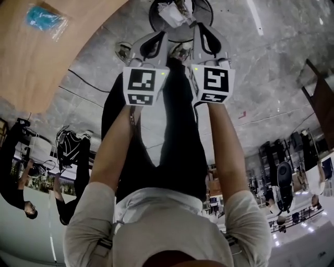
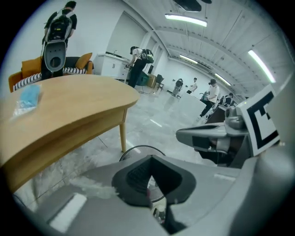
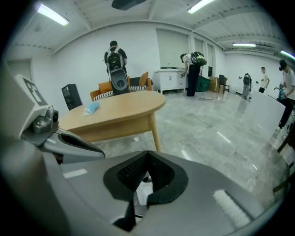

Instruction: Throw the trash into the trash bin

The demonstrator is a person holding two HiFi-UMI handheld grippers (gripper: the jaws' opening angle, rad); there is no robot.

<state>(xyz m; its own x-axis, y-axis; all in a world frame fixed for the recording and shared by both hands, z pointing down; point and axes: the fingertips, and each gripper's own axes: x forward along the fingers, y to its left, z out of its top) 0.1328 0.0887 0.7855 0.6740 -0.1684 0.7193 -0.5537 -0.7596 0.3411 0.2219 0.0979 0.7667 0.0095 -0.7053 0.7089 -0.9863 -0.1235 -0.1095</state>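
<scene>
The left gripper (image 1: 152, 46) and the right gripper (image 1: 209, 40) are being held side by side over the trash bin (image 1: 180, 35), both pointing down at a slant. The bin is round and black. It is being seen on the grey floor (image 1: 261, 68) just past the gripper tips, at the far end of the head view. White trash (image 1: 172, 13) is lying inside it.

In the left gripper view the jaws are being pressed tight together. The dark pads are touching at their tips and nothing is being pinched between them. A curve of the bin's rim (image 2: 133, 148) is being shown just beyond them. In the right gripper view the jaws are being pressed tight together too, with nothing gripped. A bit of the white trash is being seen through the small gap under the pads, down in the bin.

A wooden table (image 1: 57, 57) is standing to the left of the bin, close by but not touching it. A blue packet (image 1: 46, 20) is lying on the table top, well apart from the grippers. The person's legs (image 1: 177, 135), in black trousers, are being seen below the grippers, near the camera. Far off in both gripper views, other people (image 3: 192, 73) are standing and bending in a big white room — they are too small for more to be told.
</scene>
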